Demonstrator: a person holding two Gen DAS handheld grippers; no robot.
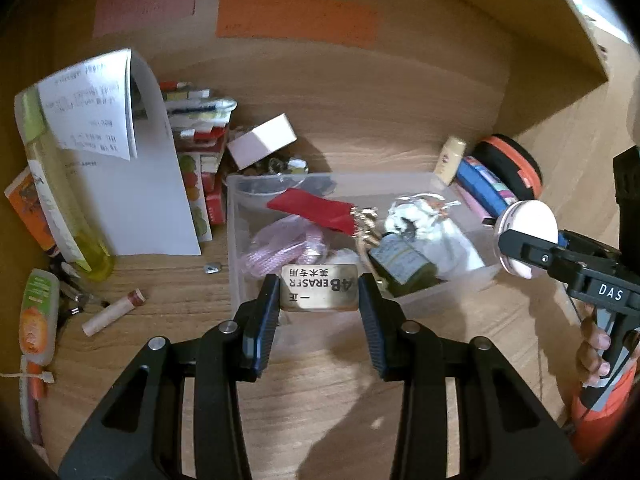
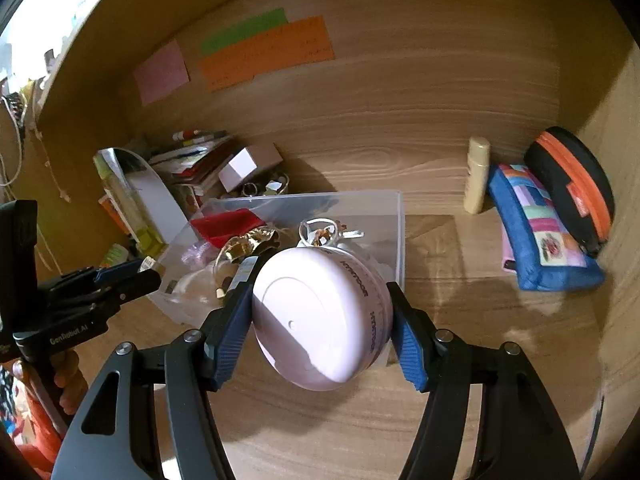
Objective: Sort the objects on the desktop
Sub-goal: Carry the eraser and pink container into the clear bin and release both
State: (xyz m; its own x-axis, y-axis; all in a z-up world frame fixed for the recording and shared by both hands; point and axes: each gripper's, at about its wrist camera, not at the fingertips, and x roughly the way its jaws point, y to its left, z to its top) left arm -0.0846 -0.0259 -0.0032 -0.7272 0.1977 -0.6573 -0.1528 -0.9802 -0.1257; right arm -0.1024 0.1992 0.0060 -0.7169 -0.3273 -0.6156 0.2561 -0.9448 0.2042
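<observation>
Left wrist: eraser (image 1: 319, 287) between tongs (image 1: 319, 294)

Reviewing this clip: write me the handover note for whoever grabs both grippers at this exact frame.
Left gripper: shut on the 4B eraser, held at the near wall of the clear bin.
Right gripper: shut on the round pink case, by the bin's right side.
Done: red pouch, pink cord and small green bottle lie in the bin.
Left: release both items; lip balm tube, blue pouch and cream tube are on the desk.
</observation>
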